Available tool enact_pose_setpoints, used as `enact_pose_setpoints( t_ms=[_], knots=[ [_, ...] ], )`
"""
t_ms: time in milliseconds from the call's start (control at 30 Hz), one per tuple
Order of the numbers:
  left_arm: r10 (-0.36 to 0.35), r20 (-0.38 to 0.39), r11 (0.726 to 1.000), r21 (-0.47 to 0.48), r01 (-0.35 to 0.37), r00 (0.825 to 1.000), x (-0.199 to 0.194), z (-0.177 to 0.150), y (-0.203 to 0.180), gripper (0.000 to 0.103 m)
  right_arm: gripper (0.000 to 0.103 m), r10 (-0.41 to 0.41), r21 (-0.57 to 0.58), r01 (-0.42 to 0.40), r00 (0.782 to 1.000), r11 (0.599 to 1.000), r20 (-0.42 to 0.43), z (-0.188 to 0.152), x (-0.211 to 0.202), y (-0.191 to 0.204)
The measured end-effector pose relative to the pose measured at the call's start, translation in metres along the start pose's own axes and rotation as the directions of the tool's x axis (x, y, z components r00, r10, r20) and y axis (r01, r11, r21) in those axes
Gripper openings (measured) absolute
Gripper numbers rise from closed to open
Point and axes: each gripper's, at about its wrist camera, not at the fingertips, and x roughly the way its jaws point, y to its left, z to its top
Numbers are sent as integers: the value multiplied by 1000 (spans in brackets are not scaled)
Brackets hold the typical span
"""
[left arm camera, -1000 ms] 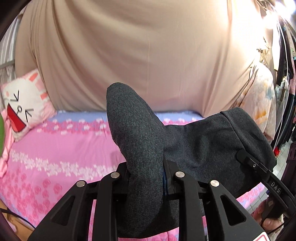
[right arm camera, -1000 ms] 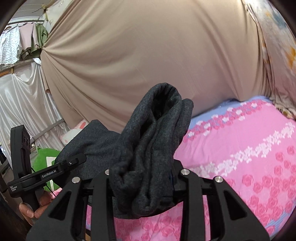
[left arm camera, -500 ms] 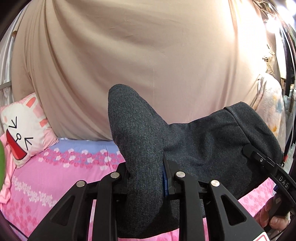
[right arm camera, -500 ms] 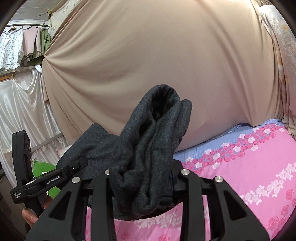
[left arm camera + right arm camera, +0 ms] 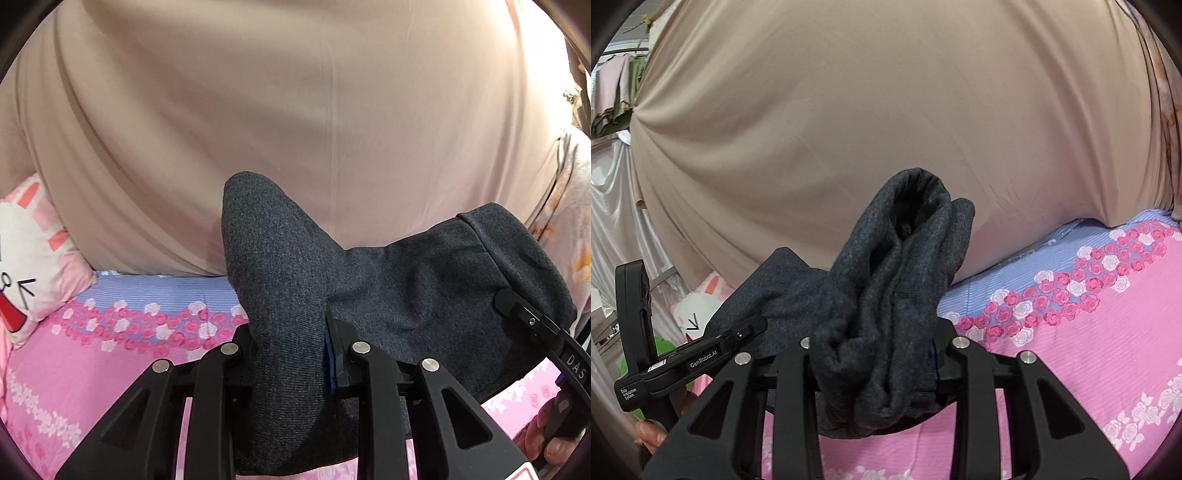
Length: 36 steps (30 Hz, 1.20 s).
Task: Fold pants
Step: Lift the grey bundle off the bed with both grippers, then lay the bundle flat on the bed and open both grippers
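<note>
Pink floral bed (image 5: 110,373) and beige drape (image 5: 295,110) behind, grey pants (image 5: 424,295) held aloft.
Left gripper (image 5: 291,354) and right gripper (image 5: 875,354) each clamp a bunched edge at frame centre, stretching cloth between them, probably for laying flat.

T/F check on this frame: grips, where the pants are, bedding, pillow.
1. Both grippers are shut on the dark grey pants. True: left gripper and right gripper each clamp a bunch of fabric.
2. The pants lie flat on the bed. False: they hang lifted between the grippers above the pink floral bedsheet.
3. A cartoon-face pillow sits at the bed's left end in the left wrist view. True.
4. The backdrop is a blue curtain. False: it is a beige draped cloth.
</note>
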Motion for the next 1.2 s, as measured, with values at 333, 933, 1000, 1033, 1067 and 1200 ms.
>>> enact_pose_setpoints(
  t_ms=[333,933,1000,1033,1067,1200],
  knots=[
    [-1,-88,1000,-5,1,996,97,-17,-1,25,33,-75,77,82,993,994,-89,-25,74,-64],
    [44,-357,995,-65,-71,933,181,-87,9,70,0,-295,-32,301,900,953,-320,-73,126,-119],
    [50,-351,994,-75,-81,935,183,-96,11,71,4,-302,8,318,908,948,-289,-57,107,-115],
    [49,-349,992,-89,-85,936,179,-94,12,70,4,-292,-1,303,918,953,-268,-53,99,-110],
    [44,-347,992,-95,-82,937,175,-91,12,69,4,-283,-12,289,924,957,-258,-52,93,-105],
    [72,-283,995,-38,-87,956,150,-84,-5,69,0,-352,-83,344,881,935,-317,-76,104,-111]
  ],
)
